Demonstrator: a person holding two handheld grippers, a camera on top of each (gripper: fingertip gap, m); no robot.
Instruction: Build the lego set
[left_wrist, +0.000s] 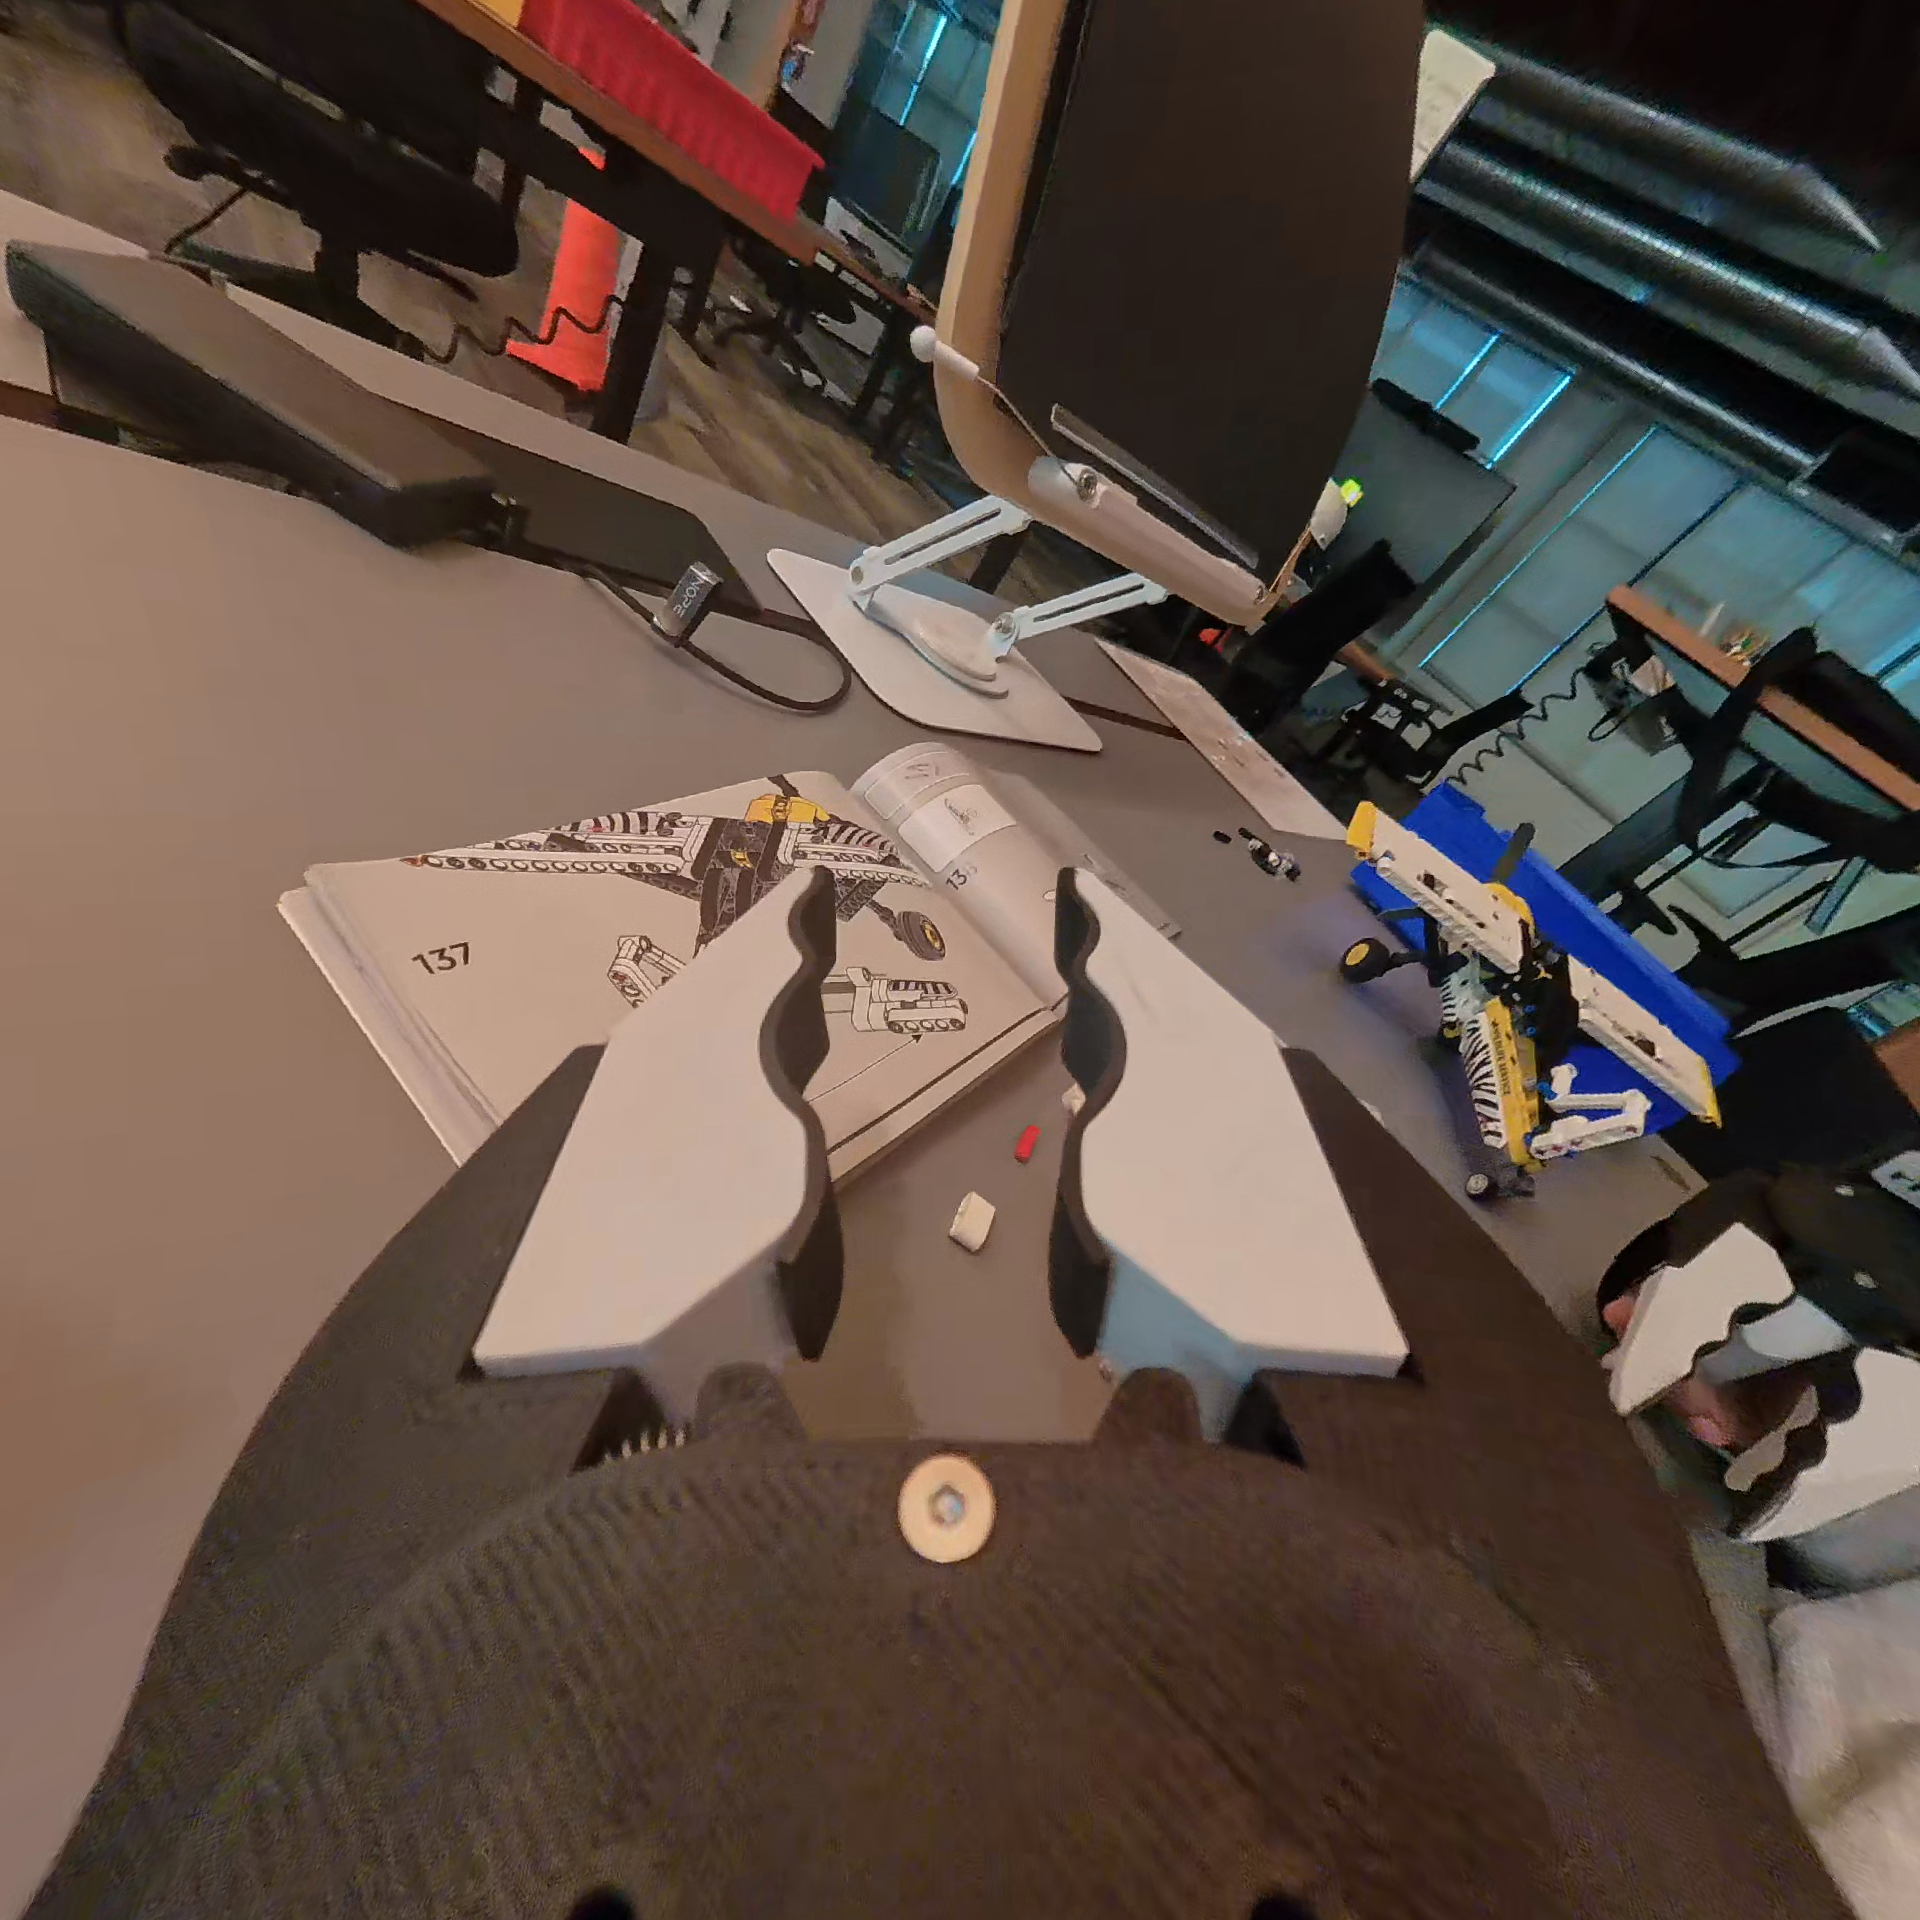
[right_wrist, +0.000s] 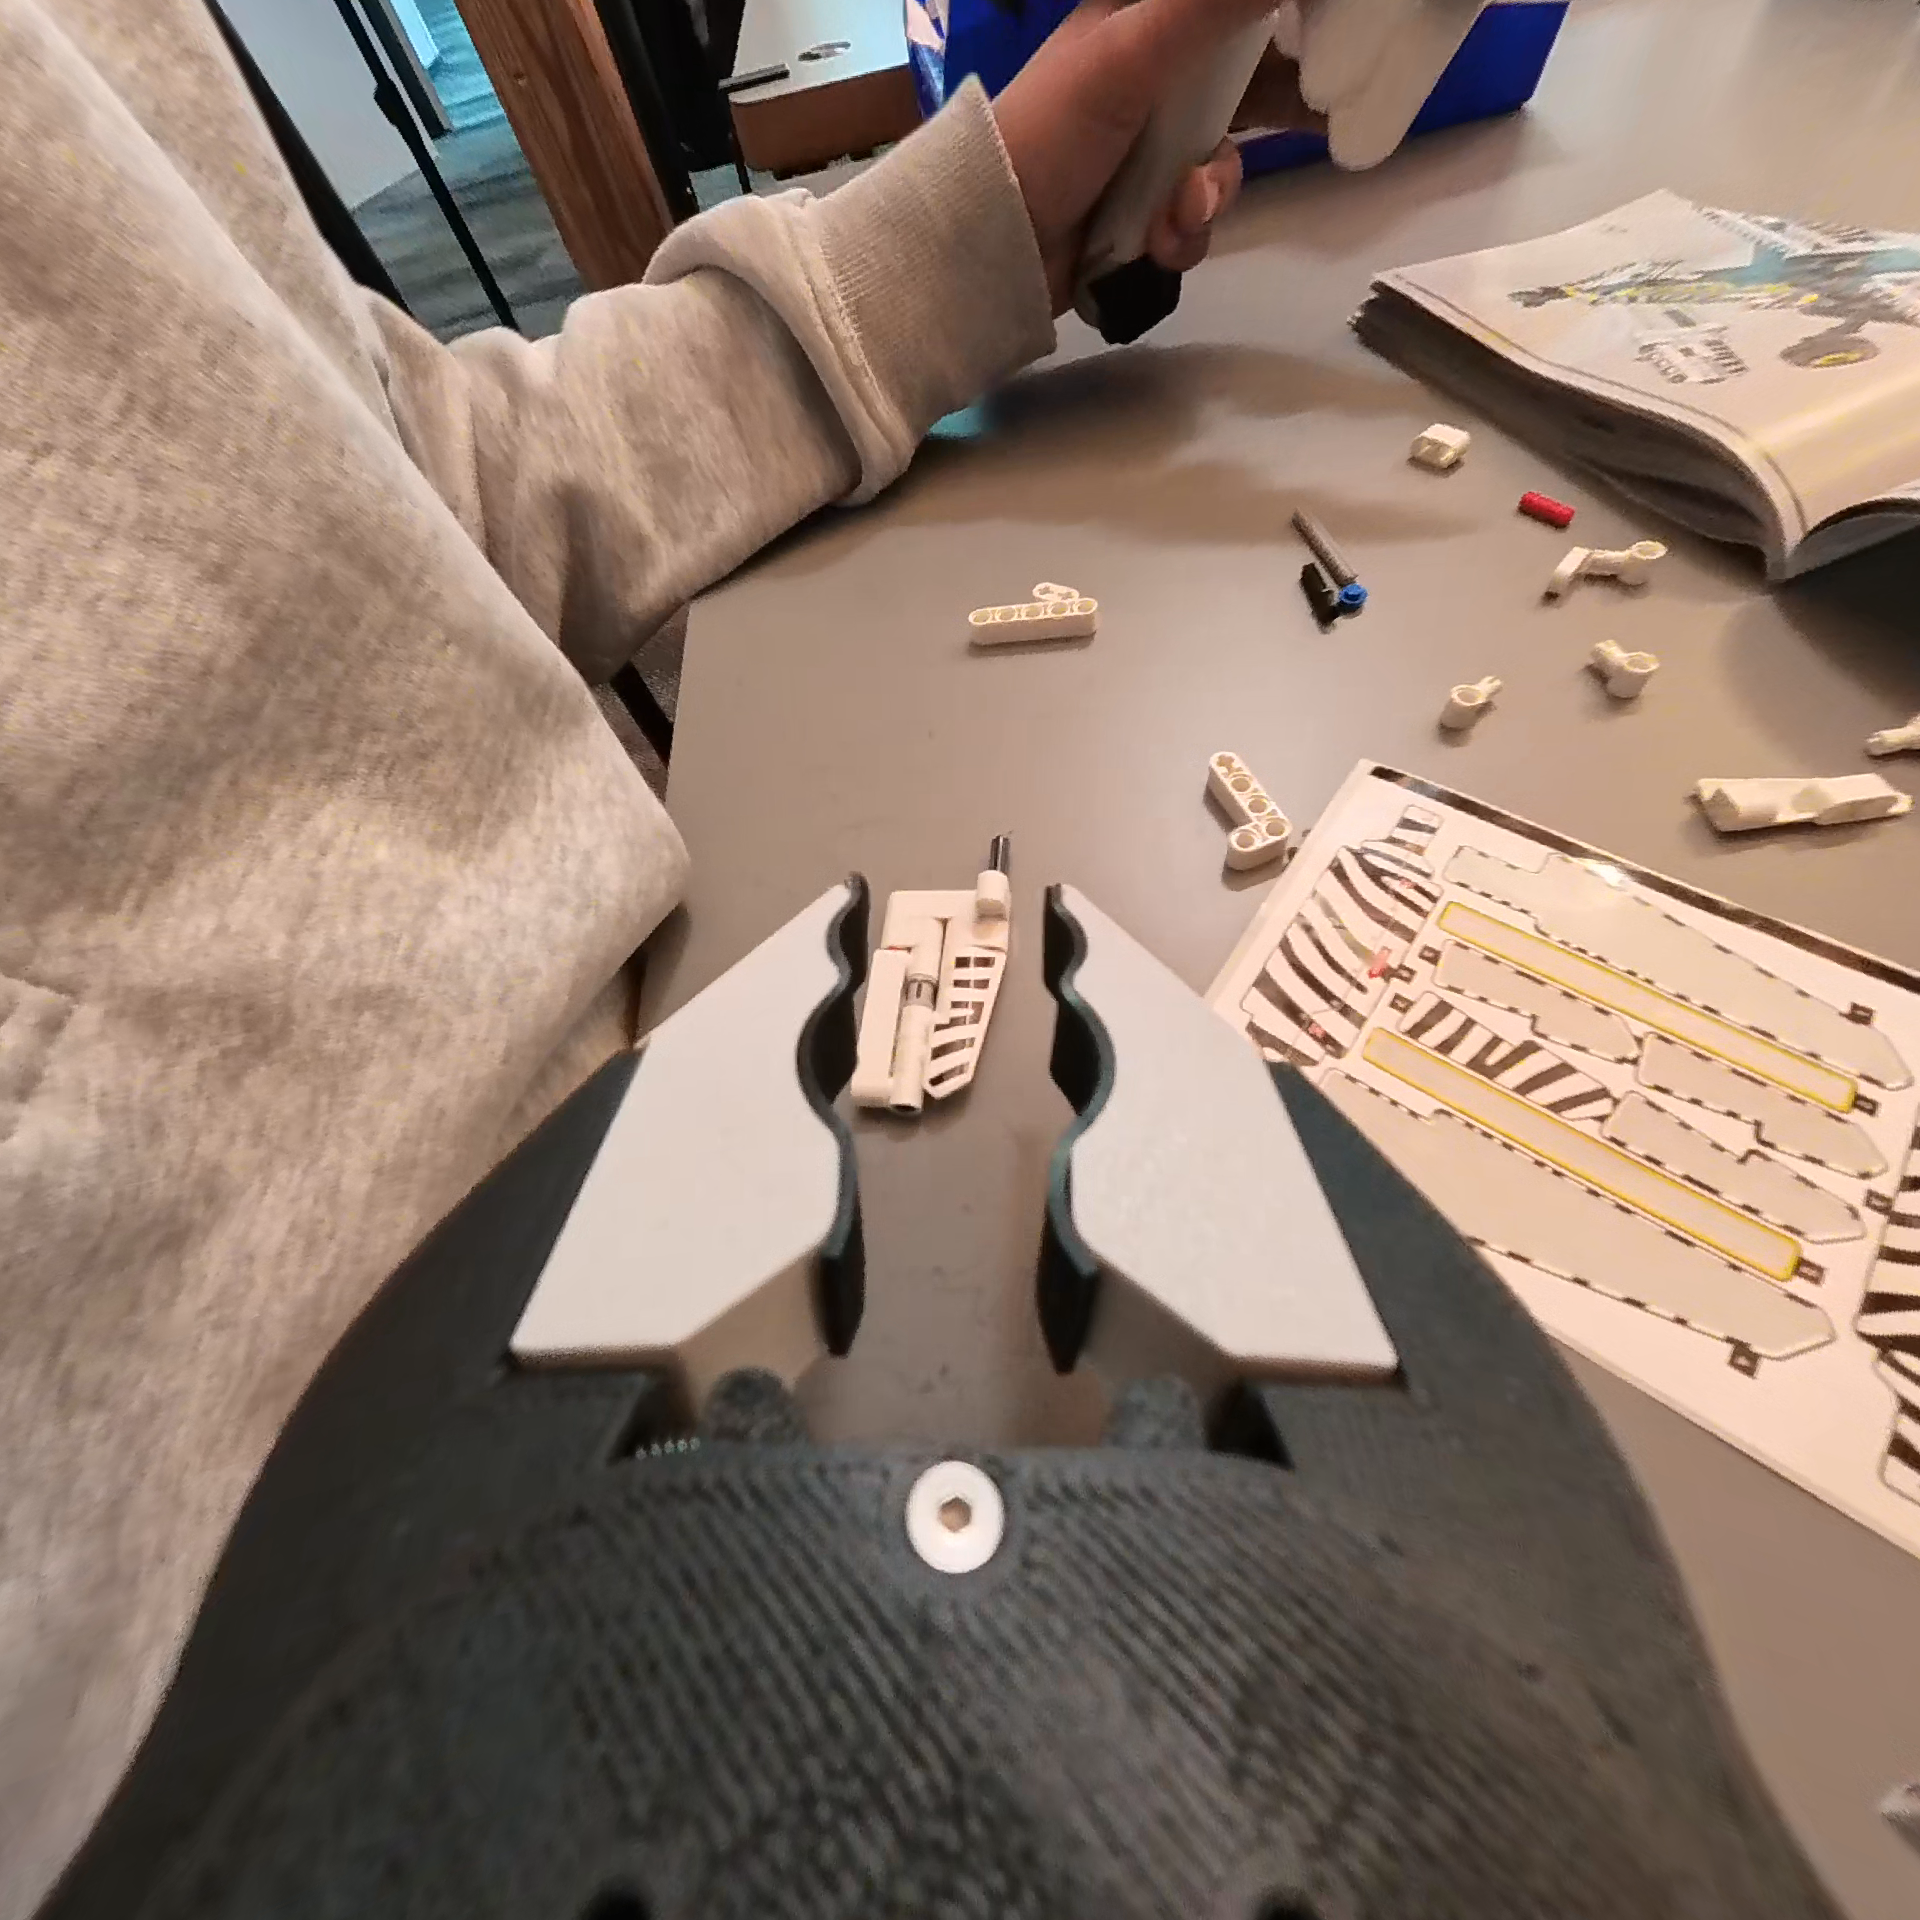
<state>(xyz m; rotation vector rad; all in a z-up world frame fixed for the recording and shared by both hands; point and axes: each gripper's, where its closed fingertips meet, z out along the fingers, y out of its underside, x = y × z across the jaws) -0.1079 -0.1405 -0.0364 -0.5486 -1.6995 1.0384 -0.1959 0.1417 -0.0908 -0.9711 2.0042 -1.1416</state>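
At centre frame the right gripper (right_wrist: 951, 899) hangs open and empty astride the small white striped sub-assembly (right_wrist: 930, 1003) on the surface (right_wrist: 831, 727): light, rigid, loosely pinned, best pinched across its long flat sides

In the left wrist view the open booklet (left_wrist: 665, 935) lies on the table (left_wrist: 208, 727), beyond the left tongs (left_wrist: 945, 894); two small loose pieces (left_wrist: 971, 1218) lie on the table between the fingers, near the booklet's right edge; the plane model (left_wrist: 1496, 977) stands to the right, in front of a box (left_wrist: 1621, 914); a tablet stand (left_wrist: 935, 644) sits farther off; in the right wrist view a small assembly (right_wrist: 930, 997) lies on the table between the fingers of the right tongs (right_wrist: 951, 904); a sticker sheet (right_wrist: 1558, 1091) lies to its right; scattered parts (right_wrist: 1247, 810) lie beyond.
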